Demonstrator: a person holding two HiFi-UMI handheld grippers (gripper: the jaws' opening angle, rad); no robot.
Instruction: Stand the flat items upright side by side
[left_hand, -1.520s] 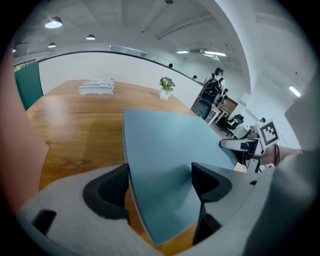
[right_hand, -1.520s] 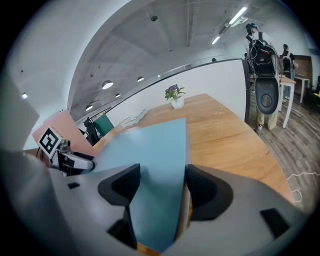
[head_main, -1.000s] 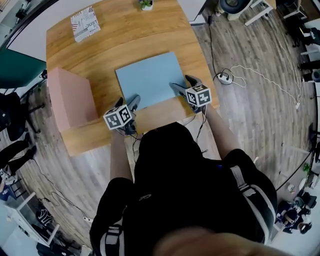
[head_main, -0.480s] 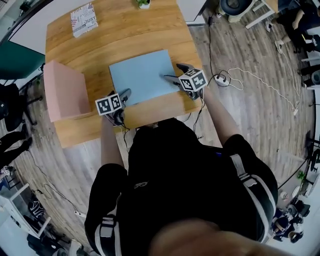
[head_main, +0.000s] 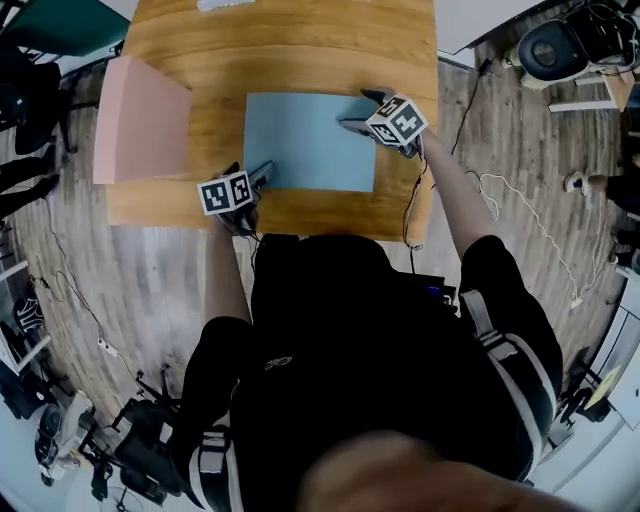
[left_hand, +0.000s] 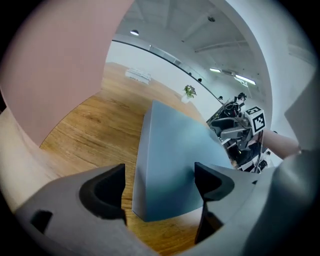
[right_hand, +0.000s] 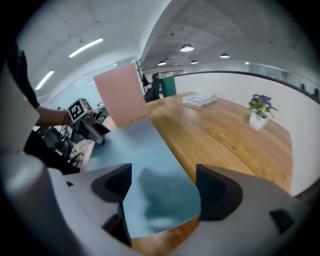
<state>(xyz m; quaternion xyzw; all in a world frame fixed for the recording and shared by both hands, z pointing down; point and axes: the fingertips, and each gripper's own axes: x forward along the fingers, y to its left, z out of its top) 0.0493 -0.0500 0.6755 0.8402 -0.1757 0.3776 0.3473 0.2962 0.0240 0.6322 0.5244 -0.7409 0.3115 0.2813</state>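
**Both grippers open at opposite corners of the flat blue panel**

The fingers (left_hand: 107, 187) of the left gripper (left_hand: 160, 182) stand apart, and the near left corner of the blue panel (head_main: 305, 140) sits between them without being pressed. The right gripper (right_hand: 162, 187) has just been opening its fingers (right_hand: 217, 192); they are now wide, with the far right corner of the panel between them and not squeezed. The panel lies flat on the wooden surface (head_main: 290, 60), and the pink panel (head_main: 140, 120) stands upright at the left edge, apart from it. I think the risk is a weak hold: the corner lies flush on the wood, so closing fingers may slide over it. A lift by one corner could then swing the panel into the pink one and tip it over.
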